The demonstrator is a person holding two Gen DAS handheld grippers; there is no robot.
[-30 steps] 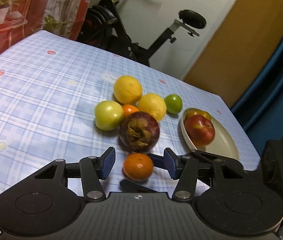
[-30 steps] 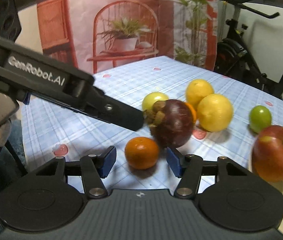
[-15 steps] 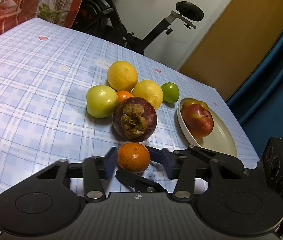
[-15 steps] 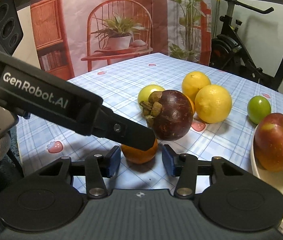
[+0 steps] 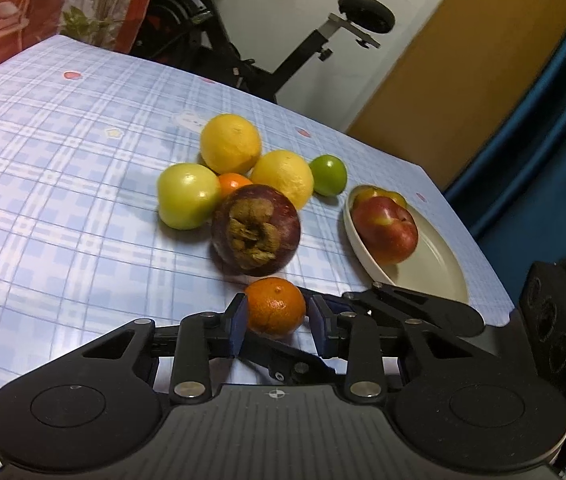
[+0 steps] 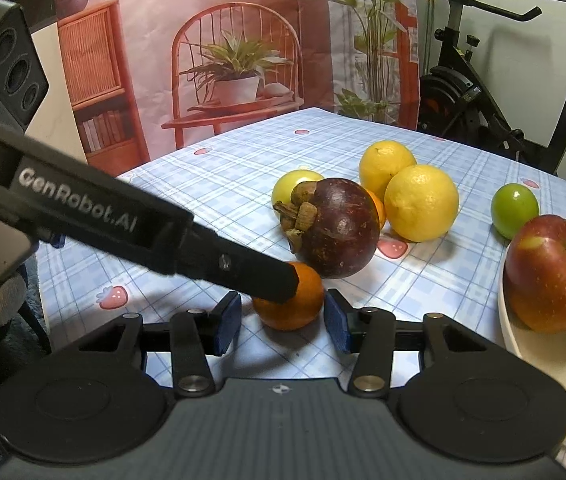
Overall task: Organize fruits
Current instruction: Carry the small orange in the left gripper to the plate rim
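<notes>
Grab step: my left gripper [image 5: 276, 319] is clenched on the small orange [image 5: 275, 306] just in front of the mangosteen [image 5: 255, 232], right gripper [image 6: 282, 322] straddles it unclosed; next I'd lift it to the plate [image 5: 435, 270] right of the mangosteen.

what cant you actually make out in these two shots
- Small orange fruit behind the mangosteen: mostly hidden in both views.
- Fruit behind the red apple on the plate: only slivers show.
- Tangerine: right wrist view, partly covered by the left tongs, shut on it.
- Plate: cut off by the right wrist view's edge.
</notes>
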